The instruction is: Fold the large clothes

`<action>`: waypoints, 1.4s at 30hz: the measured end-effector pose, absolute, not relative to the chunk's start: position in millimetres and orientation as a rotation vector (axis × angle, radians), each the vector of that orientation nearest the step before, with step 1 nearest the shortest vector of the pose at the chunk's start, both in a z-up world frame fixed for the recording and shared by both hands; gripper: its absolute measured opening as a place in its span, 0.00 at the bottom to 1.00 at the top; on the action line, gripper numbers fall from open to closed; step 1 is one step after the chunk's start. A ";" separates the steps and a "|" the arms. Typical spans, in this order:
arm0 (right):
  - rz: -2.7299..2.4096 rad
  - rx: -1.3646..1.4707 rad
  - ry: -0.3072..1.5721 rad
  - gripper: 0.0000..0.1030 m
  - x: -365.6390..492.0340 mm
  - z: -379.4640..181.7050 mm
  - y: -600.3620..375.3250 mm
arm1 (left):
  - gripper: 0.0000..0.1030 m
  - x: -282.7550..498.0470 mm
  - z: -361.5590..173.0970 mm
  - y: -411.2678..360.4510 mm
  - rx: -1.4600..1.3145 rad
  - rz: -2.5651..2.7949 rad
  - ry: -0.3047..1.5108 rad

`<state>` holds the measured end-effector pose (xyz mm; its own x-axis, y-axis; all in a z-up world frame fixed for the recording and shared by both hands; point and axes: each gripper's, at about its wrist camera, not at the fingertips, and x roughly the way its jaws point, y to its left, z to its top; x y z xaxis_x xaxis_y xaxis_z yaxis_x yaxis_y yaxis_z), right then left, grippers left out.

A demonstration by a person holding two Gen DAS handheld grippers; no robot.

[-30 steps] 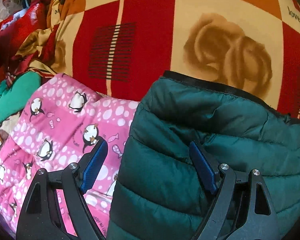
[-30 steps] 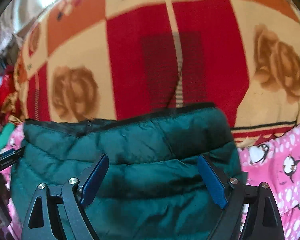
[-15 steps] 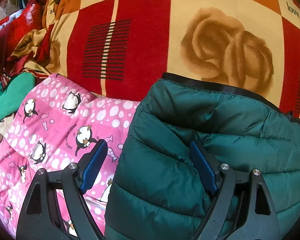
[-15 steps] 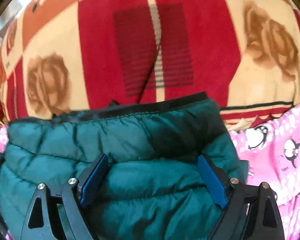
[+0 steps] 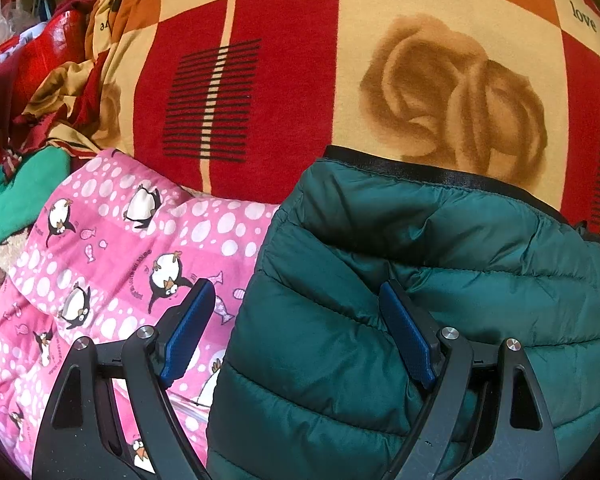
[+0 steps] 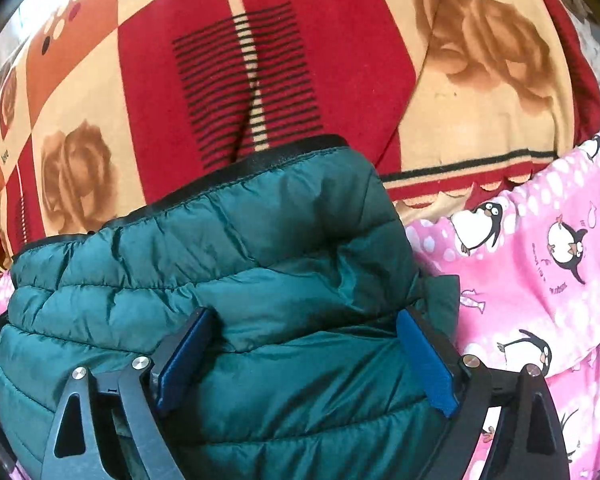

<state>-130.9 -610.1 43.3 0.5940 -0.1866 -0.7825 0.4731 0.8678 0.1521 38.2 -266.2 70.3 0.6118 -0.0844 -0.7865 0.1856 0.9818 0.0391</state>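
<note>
A dark green quilted puffer jacket (image 5: 440, 264) with a black trimmed edge lies folded on the bed; it also fills the right wrist view (image 6: 228, 264). My left gripper (image 5: 296, 332) is open, straddling the jacket's left edge, its left finger over the pink blanket and its right finger on the jacket. My right gripper (image 6: 304, 352) is open, with both blue pads pressed against the jacket's right part. Neither is closed on fabric.
A pink penguin-print blanket (image 5: 112, 256) lies under and beside the jacket, also in the right wrist view (image 6: 540, 272). A red, orange and cream rose blanket (image 5: 308, 72) covers the bed beyond. Crumpled red and green clothes (image 5: 28, 128) pile at far left.
Both grippers stay open on the jacket. The right wrist view has swung, showing more penguin blanket on the right; the left view shifted slightly.
</note>
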 end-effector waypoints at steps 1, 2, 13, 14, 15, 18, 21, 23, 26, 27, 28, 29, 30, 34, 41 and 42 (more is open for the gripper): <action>-0.394 0.363 0.860 0.88 -131.7 47.1 -609.4 | 0.82 38.6 70.3 -265.8 0.120 -0.156 0.901; -0.393 0.363 0.852 0.88 -132.7 50.3 -607.9 | 0.82 39.2 70.3 -265.3 0.118 -0.156 0.902; -0.388 0.482 0.847 0.91 -161.9 34.9 -624.7 | 0.82 36.7 70.3 -265.0 0.111 -0.156 0.897; -0.379 0.529 0.844 0.92 -164.0 33.3 -630.2 | 0.82 37.2 70.3 -264.4 0.107 -0.160 0.903; -0.376 0.539 0.842 0.92 -164.8 33.8 -632.0 | 0.82 36.8 70.7 -262.2 0.099 -0.169 0.914; -0.359 0.484 0.827 0.92 -168.4 43.5 -630.7 | 0.82 40.3 72.7 -247.0 0.013 -0.243 0.973; -0.309 0.482 0.839 0.92 -173.2 49.1 -635.7 | 0.82 43.6 68.8 -225.5 -0.116 -0.345 1.042; -0.273 0.495 0.849 0.97 -176.1 50.8 -641.2 | 0.82 46.1 62.8 -209.8 -0.210 -0.413 1.079; -0.228 0.523 0.874 0.99 -180.5 48.5 -653.8 | 0.83 52.7 49.7 -190.8 -0.352 -0.502 1.133; -0.215 0.534 0.880 0.99 -180.3 45.7 -657.0 | 0.87 54.3 46.0 -187.8 -0.379 -0.518 1.146; -0.194 0.554 0.890 0.99 -181.8 42.5 -662.5 | 0.92 56.6 41.2 -183.8 -0.409 -0.533 1.160; -0.174 0.576 0.897 0.99 -180.9 38.4 -666.3 | 0.94 58.3 37.1 -180.5 -0.433 -0.546 1.167; -0.163 0.590 0.901 0.99 -181.3 35.9 -666.6 | 0.95 59.0 34.0 -178.6 -0.448 -0.559 1.169; -0.103 0.645 0.923 1.00 -177.6 19.6 -670.9 | 0.99 60.7 22.0 -177.2 -0.489 -0.602 1.180; -0.027 0.693 0.955 1.00 -164.1 3.5 -674.4 | 1.00 60.3 18.4 -196.4 -0.461 -0.626 1.177; -0.029 0.690 0.953 1.00 -162.2 3.3 -673.6 | 1.00 58.1 18.5 -203.0 -0.451 -0.621 1.173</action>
